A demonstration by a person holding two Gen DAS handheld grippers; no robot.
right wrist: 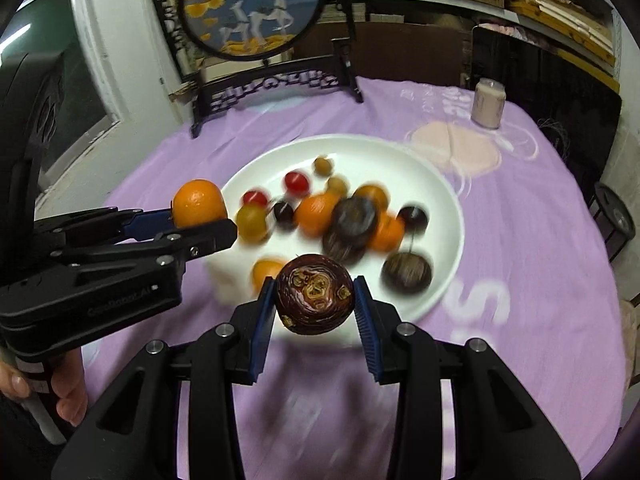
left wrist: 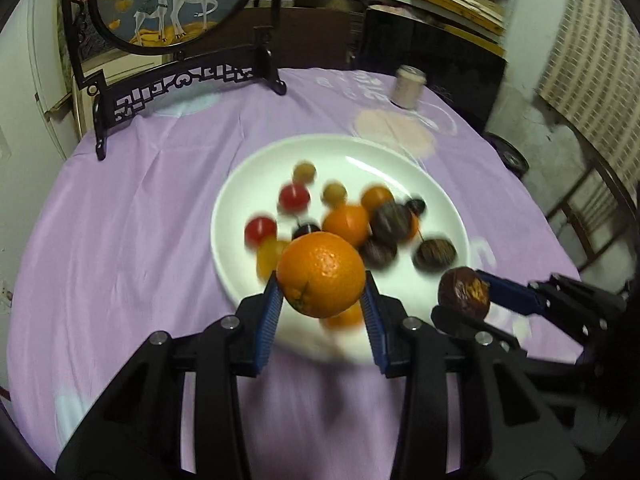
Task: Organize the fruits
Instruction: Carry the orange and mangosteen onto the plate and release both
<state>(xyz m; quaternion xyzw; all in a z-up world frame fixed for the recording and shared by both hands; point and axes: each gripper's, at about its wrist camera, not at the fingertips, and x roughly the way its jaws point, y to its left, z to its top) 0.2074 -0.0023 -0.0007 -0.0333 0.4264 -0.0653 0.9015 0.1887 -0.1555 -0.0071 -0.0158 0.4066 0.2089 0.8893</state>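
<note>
Behind my lilac-clothed tabletop (left wrist: 140, 220) stands a deer-painted screen (left wrist: 172, 4); stacked boards fill the shelves (right wrist: 540, 4) beyond.

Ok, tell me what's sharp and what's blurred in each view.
Left wrist view: the orange in the left gripper is sharp, while the plate and its fruit smear with motion blur. Right wrist view: the dark brown fruit in the right gripper is crisp; the plate's fruit streaks. Both views show fisheye bending and dark corners.
</note>
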